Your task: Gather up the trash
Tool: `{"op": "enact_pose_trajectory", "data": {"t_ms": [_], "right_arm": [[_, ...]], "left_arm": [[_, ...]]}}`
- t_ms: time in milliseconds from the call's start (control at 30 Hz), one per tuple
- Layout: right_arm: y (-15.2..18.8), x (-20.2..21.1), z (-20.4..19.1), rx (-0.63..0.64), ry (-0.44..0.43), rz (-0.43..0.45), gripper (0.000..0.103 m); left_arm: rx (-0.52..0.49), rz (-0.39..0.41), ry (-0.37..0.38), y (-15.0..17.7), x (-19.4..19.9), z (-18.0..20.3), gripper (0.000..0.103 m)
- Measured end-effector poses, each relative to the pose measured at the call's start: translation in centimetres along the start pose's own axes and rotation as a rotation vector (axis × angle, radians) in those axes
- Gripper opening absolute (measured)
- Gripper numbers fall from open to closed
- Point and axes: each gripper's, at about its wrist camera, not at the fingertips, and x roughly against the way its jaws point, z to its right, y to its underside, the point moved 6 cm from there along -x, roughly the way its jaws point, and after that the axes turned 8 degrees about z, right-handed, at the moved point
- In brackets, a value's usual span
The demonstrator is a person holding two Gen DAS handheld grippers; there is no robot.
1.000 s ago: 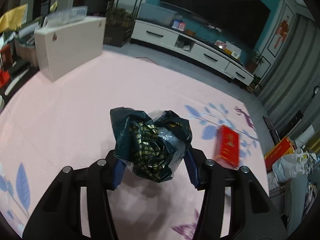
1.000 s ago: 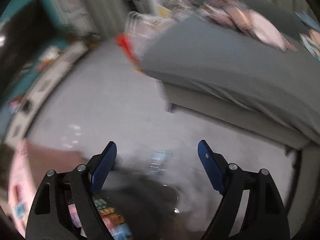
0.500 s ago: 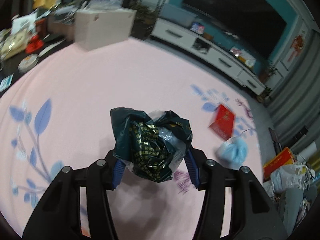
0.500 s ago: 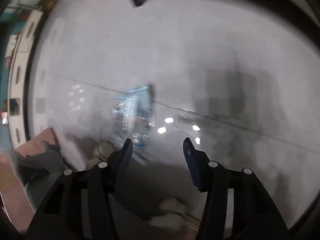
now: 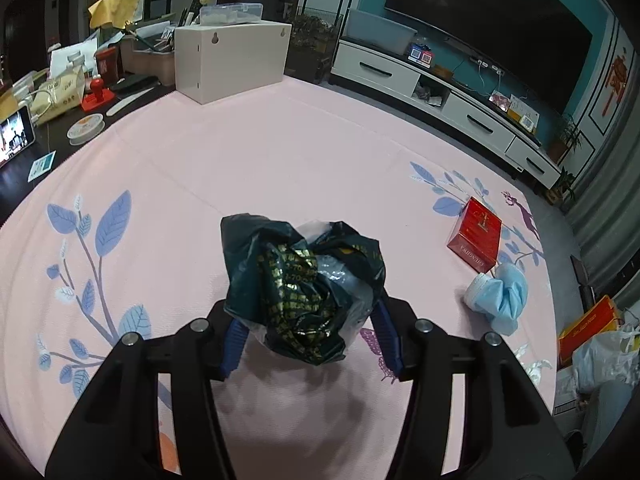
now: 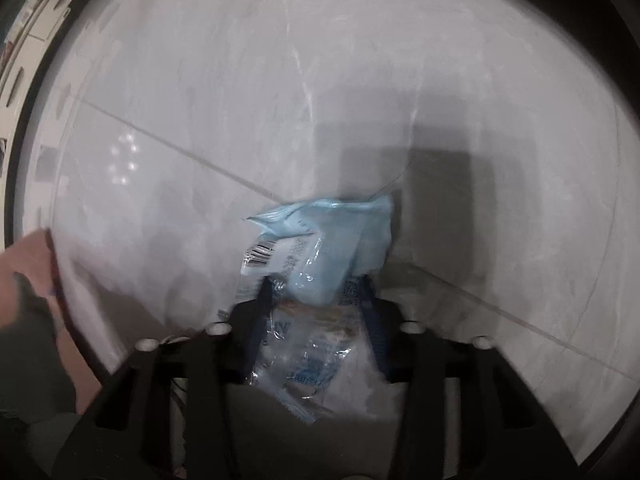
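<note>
Left wrist view: the left tool (image 5: pixel 310 334) is clamped on a crumpled dark bag (image 5: pixel 302 288), its jaws easing apart slightly, held above a pink mat (image 5: pixel 248 168). To the right on the mat lie a red box (image 5: pixel 474 236) and, just beside it, a blue mask (image 5: pixel 500 292).

Right wrist view: the right tool (image 6: pixel 318 312) points down at a pale tiled floor (image 6: pixel 240 80). Its jaws are closing with a blue wrapper (image 6: pixel 320 248) between them, the pads at its sides. The picture is blurred.
</note>
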Motion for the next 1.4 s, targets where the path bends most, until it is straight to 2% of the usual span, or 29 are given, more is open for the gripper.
{"op": "enact_pose_trajectory", "data": {"t_ms": [133, 200, 267, 333, 467, 500, 600, 700, 767, 867, 1000, 1067, 1100, 1133, 1267, 1333, 1400], "right_arm": [[-0.1, 0.3, 0.4, -0.037, -0.056, 0.02, 0.009], [-0.5, 2.1, 1.0, -0.015, -0.02, 0.053, 0.006], [-1.1, 5.7, 1.3, 0.009, -0.041, 0.111, 0.006], [-1.8, 10.9, 1.7, 0.013, -0.046, 0.187, 0.006], [-2.4, 27.3, 0.3, 0.146, -0.074, 0.466, 0.006], [-2.1, 31.7, -0.4, 0.171, -0.114, 0.518, 0.006], [0.6, 41.6, -3.5, 0.293, -0.225, 0.596, 0.006], [6.4, 48.0, -8.2, 0.487, -0.363, 0.599, 0.006], [9.7, 49.3, -10.1, 0.575, -0.427, 0.55, 0.006], [14.3, 48.3, -13.0, 0.675, -0.485, 0.412, 0.008], [18.4, 44.8, -14.9, 0.759, -0.422, 0.257, 0.02], [19.7, 44.4, -15.2, 0.787, -0.354, 0.234, 0.043], [20.4, 44.6, -15.3, 0.789, -0.337, 0.242, 0.063], [20.3, 45.4, -15.7, 0.793, -0.325, 0.259, 0.072], [21.8, 48.7, -21.9, 0.924, -0.33, 0.355, 0.074], [23.7, 49.4, -26.2, 0.969, -0.406, 0.357, 0.083], [25.8, 49.8, -31.2, 1.026, -0.491, 0.343, 0.084]], "left_arm": [[-0.005, 0.005, -0.001, -0.1, 0.4, -0.2, 0.055], [-0.001, 0.01, 0.006, -0.3, 0.6, -0.3, 0.055], [-0.002, 0.012, 0.022, -0.5, 1.1, -0.3, 0.055], [0.001, 0.015, 0.039, -0.7, 1.6, -0.4, 0.056], [0.008, 0.035, 0.038, -1.3, 2.5, -1.3, 0.056], [0.01, 0.039, 0.031, -1.3, 2.7, -1.7, 0.056], [0.016, 0.034, 0.059, -1.2, 3.3, -2.0, 0.056], [-0.006, 0.054, 0.045, -1.3, 3.9, -2.3, 0.056], [-0.015, 0.054, 0.049, -1.3, 4.1, -2.4, 0.056], [-0.002, 0.017, 0.1, -1.0, 4.0, -2.4, 0.056], [-0.043, 0.006, 0.133, -1.0, 4.1, -1.9, 0.056], [-0.084, -0.001, 0.152, -1.1, 3.9, -1.5, 0.056], [-0.097, -0.005, 0.161, -1.2, 3.8, -1.4, 0.056], [-0.111, -0.007, 0.172, -1.3, 3.6, -1.2, 0.056], [-0.099, -0.004, 0.218, -1.3, 3.1, -1.1, 0.056], [-0.06, -0.035, 0.248, -0.7, 2.5, -1.4, 0.056], [-0.045, -0.073, 0.266, 0.1, 1.7, -1.6, 0.056]]}}
